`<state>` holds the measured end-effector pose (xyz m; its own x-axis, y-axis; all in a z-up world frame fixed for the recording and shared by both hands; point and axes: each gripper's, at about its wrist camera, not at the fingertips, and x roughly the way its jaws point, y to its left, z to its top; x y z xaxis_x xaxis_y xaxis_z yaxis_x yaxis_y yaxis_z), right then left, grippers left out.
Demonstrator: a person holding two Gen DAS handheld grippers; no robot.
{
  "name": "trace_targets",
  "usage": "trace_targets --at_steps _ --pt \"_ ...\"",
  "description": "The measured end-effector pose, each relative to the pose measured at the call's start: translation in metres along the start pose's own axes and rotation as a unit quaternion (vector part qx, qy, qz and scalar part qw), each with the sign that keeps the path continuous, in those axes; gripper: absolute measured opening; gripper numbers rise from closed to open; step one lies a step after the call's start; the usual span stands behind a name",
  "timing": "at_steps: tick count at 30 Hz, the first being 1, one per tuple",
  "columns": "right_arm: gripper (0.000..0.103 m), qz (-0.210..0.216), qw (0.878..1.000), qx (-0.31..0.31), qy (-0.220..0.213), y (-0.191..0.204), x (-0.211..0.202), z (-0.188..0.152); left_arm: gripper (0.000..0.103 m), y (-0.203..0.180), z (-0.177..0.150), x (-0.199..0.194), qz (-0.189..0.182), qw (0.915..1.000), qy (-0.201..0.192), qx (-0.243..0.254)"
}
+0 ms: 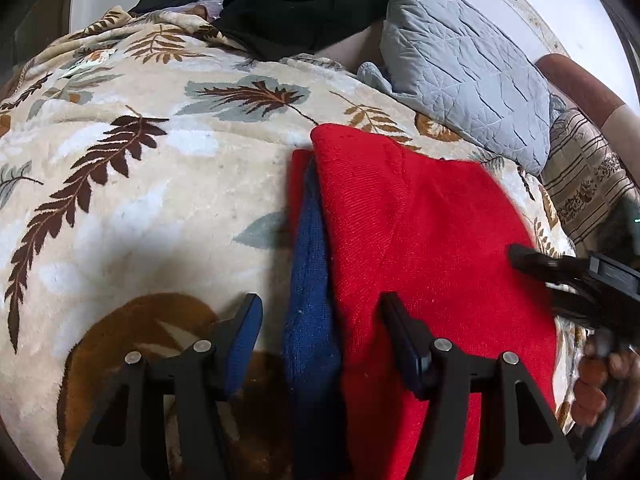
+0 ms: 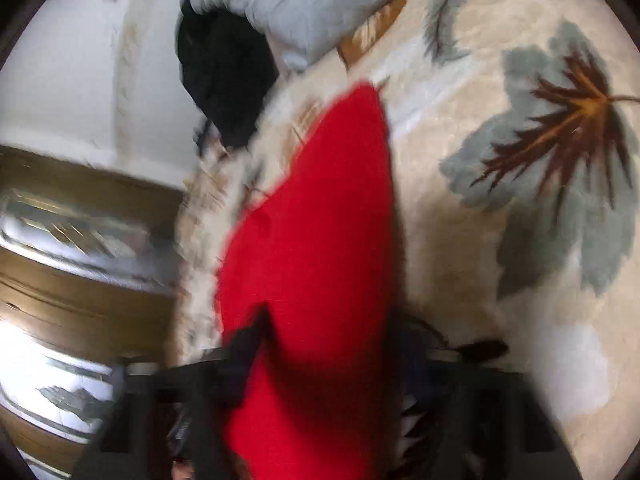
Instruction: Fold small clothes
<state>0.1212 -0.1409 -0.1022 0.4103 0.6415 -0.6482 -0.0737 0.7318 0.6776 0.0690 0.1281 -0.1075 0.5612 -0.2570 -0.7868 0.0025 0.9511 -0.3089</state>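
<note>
Red knit garment (image 1: 420, 248) lies on the leaf-print blanket (image 1: 140, 208), long axis running away from the spread-open left tool (image 1: 320, 320); right tool (image 1: 516, 258) touches its edge, grip unclear.

Leaf-print blanket (image 1: 160, 200) under red garment (image 1: 432, 240), grey pillow (image 1: 460, 72), black clothes (image 1: 300, 0)

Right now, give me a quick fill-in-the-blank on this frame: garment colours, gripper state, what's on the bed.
1. The left gripper has its jaws ____ over the garment's edge.
2. The red garment shows a ____ layer along its left edge.
3. The garment lies on a blanket patterned with ____.
4. Beyond the garment sits a quilted ____ pillow.

Missing words: open; blue; leaves; grey
</note>
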Motion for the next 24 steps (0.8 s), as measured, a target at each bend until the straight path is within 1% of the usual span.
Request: trace_targets --at_steps 2,3,4,5,6,7,8,10,13,14,15,16,17,18,19,20,21,22,23,24 --pt "0.040 -0.038 0.997 -0.062 -0.032 0.027 -0.014 -0.009 0.063 -0.001 0.001 0.001 0.001 1.0000 0.001 0.001" --pt "0.040 -0.063 0.994 -0.085 -0.037 0.032 -0.010 -0.014 0.063 -0.001 0.001 0.001 -0.001 1.0000 0.002 0.001" --pt "0.041 -0.082 0.993 -0.086 -0.023 0.027 -0.001 -0.014 0.063 -0.002 0.001 0.002 -0.002 1.0000 0.002 0.001" --pt "0.047 -0.078 0.995 -0.066 -0.014 0.017 0.003 -0.013 0.063 -0.002 0.000 0.001 -0.001 1.0000 0.001 0.002" --pt "0.050 -0.041 0.999 -0.020 -0.017 0.002 0.000 -0.010 0.063 -0.001 0.000 0.000 -0.001 1.0000 0.000 0.003" --pt "0.054 -0.021 1.000 0.000 -0.020 -0.004 -0.005 -0.010 0.063 -0.001 0.000 0.001 -0.001 1.0000 0.000 0.001" --pt "0.062 -0.002 0.999 0.018 -0.027 -0.008 -0.010 -0.010 0.063 -0.001 0.000 0.001 -0.002 1.0000 0.001 -0.001" --pt "0.072 0.025 0.999 0.031 -0.036 -0.011 -0.016 -0.010 0.063 -0.002 0.000 0.001 0.001 1.0000 0.000 0.001" --pt "0.072 0.046 0.997 0.052 -0.027 -0.018 -0.009 -0.001 0.063 -0.002 0.000 0.000 0.002 1.0000 -0.001 0.004" --pt "0.070 0.050 0.997 0.063 -0.015 -0.024 -0.002 0.003 0.063 -0.001 0.000 0.000 0.000 1.0000 -0.001 0.003" --pt "0.059 0.038 0.997 0.066 0.000 -0.027 0.008 0.007 0.063 -0.001 0.000 0.001 0.000 1.0000 0.000 0.002" --pt "0.045 0.018 0.999 0.050 0.003 -0.022 0.010 0.008 0.063 -0.001 0.000 0.000 0.000 1.0000 -0.001 0.002" --pt "0.041 -0.007 1.000 0.017 -0.013 -0.008 0.005 0.006 0.063 0.000 -0.001 0.000 0.002 1.0000 -0.001 0.002" --pt "0.040 -0.037 0.998 -0.036 -0.033 0.015 -0.004 0.000 0.063 0.000 0.000 0.000 0.001 1.0000 -0.001 0.000" --pt "0.040 -0.063 0.993 -0.085 -0.056 0.033 -0.008 -0.008 0.063 0.000 0.000 0.000 0.001 1.0000 0.000 0.000" --pt "0.041 -0.087 0.988 -0.112 -0.060 0.040 -0.006 -0.012 0.064 -0.001 0.000 0.001 -0.001 1.0000 0.002 0.000" --pt "0.042 -0.106 0.987 -0.109 -0.042 0.033 0.002 -0.013 0.064 -0.002 0.000 0.001 -0.002 1.0000 0.001 0.001" --pt "0.048 -0.101 0.992 -0.076 -0.027 0.018 0.007 -0.011 0.064 -0.003 -0.001 0.000 0.000 1.0000 -0.001 0.004" --pt "0.053 -0.081 0.995 -0.050 -0.031 0.010 0.002 -0.012 0.064 -0.003 -0.001 0.000 0.002 1.0000 -0.002 0.006" --pt "0.053 -0.055 0.997 -0.027 -0.038 0.002 -0.006 -0.014 0.064 -0.002 -0.001 0.000 0.000 1.0000 -0.002 0.004"
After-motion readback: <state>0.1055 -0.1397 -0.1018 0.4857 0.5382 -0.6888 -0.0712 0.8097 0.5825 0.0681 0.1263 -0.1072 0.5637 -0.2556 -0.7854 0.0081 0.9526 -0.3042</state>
